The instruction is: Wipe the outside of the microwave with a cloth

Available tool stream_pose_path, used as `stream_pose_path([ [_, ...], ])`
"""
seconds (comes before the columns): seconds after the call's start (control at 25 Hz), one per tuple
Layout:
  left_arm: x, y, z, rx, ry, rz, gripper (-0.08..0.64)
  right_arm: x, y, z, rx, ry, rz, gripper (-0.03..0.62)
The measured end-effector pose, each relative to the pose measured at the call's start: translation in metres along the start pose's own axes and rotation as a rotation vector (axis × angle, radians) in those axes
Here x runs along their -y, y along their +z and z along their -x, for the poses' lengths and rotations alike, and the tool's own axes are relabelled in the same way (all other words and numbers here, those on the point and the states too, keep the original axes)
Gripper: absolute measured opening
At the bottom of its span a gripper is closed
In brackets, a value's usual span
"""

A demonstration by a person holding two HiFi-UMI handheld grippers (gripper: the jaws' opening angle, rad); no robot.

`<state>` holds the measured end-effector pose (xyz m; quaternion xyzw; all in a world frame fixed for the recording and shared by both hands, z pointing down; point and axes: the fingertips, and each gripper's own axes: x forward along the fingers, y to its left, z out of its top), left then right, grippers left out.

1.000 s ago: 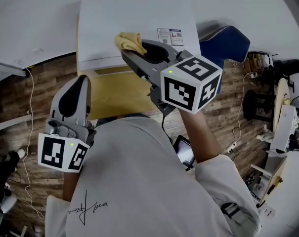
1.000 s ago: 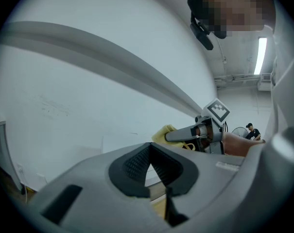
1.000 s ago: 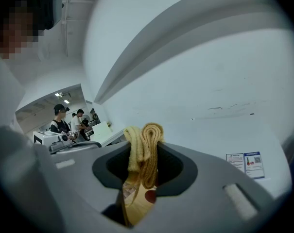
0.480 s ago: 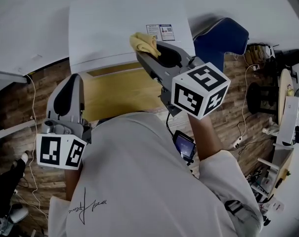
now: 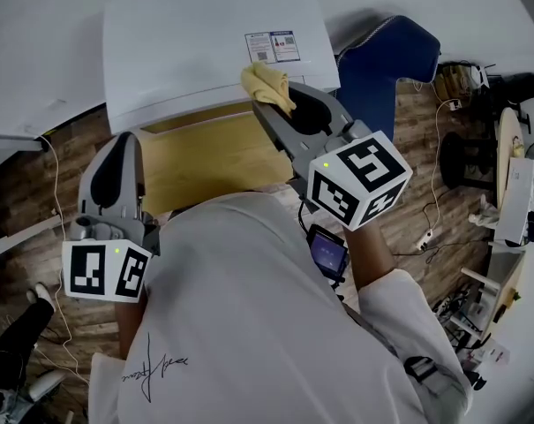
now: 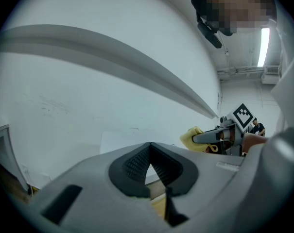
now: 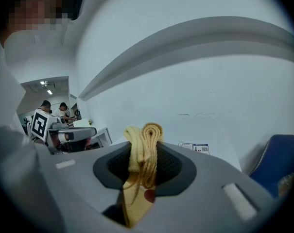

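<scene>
The white microwave (image 5: 196,42) fills the upper middle of the head view, its top facing me, with a printed label (image 5: 271,46) near its right front corner. My right gripper (image 5: 271,94) is shut on a folded yellow cloth (image 5: 265,83), which rests on the microwave's top by the front edge, just below the label. In the right gripper view the cloth (image 7: 144,147) stands bunched between the jaws. My left gripper (image 5: 124,141) hangs shut and holds nothing, low at the left, off the microwave. The left gripper view shows its pads (image 6: 137,163) meeting and the cloth (image 6: 192,139) to the right.
The microwave stands on a light wooden table (image 5: 209,157). A blue chair (image 5: 386,56) is just right of it. Cables and a power strip (image 5: 425,237) lie on the wood floor at right. White walls surround the table; people sit far off in the right gripper view.
My right gripper has slid the yellow cloth rightward along the microwave's top, from its middle towards the label at the right front corner. The left gripper has stayed low at the left.
</scene>
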<state>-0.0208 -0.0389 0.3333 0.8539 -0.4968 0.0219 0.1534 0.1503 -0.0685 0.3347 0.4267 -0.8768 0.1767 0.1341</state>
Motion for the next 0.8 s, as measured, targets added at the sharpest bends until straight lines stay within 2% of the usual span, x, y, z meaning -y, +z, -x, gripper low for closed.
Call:
stream_pose_path([
  [0.48,-0.002,-0.005,-0.007,-0.023,0.021,-0.009,-0.009,0.006,-0.005,-0.001,0.008,0.005,-0.016,0.118],
  [0.8,0.000,-0.016,-0.017,-0.054,0.026,-0.012,-0.009,0.023,-0.009,0.003,0.025,-0.053,-0.001,0.118],
])
